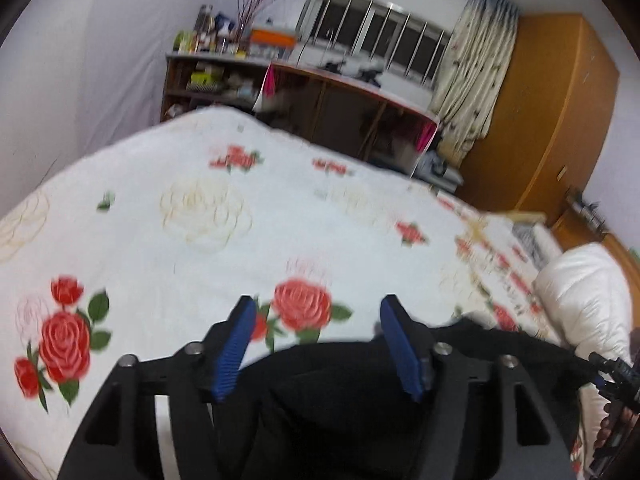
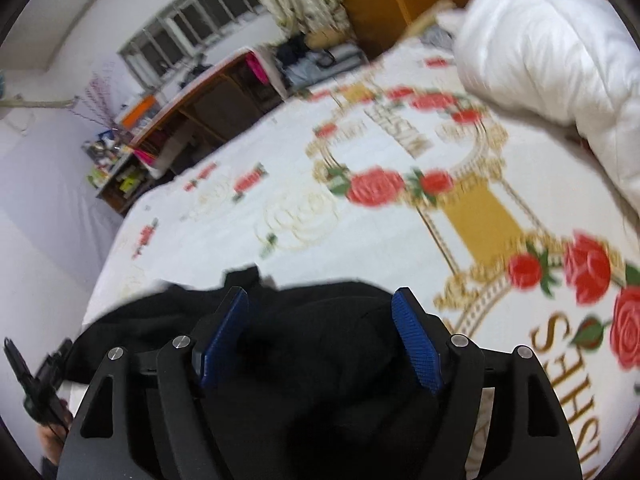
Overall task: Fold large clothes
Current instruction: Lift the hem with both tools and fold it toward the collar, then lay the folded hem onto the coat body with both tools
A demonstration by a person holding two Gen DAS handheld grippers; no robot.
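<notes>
A black garment [image 1: 336, 400] lies bunched on a bed with a white rose-print cover [image 1: 180, 216]. In the left wrist view my left gripper [image 1: 318, 308] is open, its blue pads [image 1: 234, 354] wide apart above the garment's near edge, holding nothing. In the right wrist view the garment [image 2: 320, 352] spreads under and between the fingers of my right gripper [image 2: 320, 298], which is also open and empty. The rose-print cover [image 2: 360, 216] fills the middle of that view. Both views are blurred.
A folded white duvet [image 2: 552, 48] lies on the bed to the right, also seen in the left wrist view [image 1: 584, 300]. Past the bed stand a wooden desk [image 1: 344, 112], cluttered shelves [image 1: 208, 76], a curtained window [image 1: 376, 36] and an orange wardrobe [image 1: 552, 120].
</notes>
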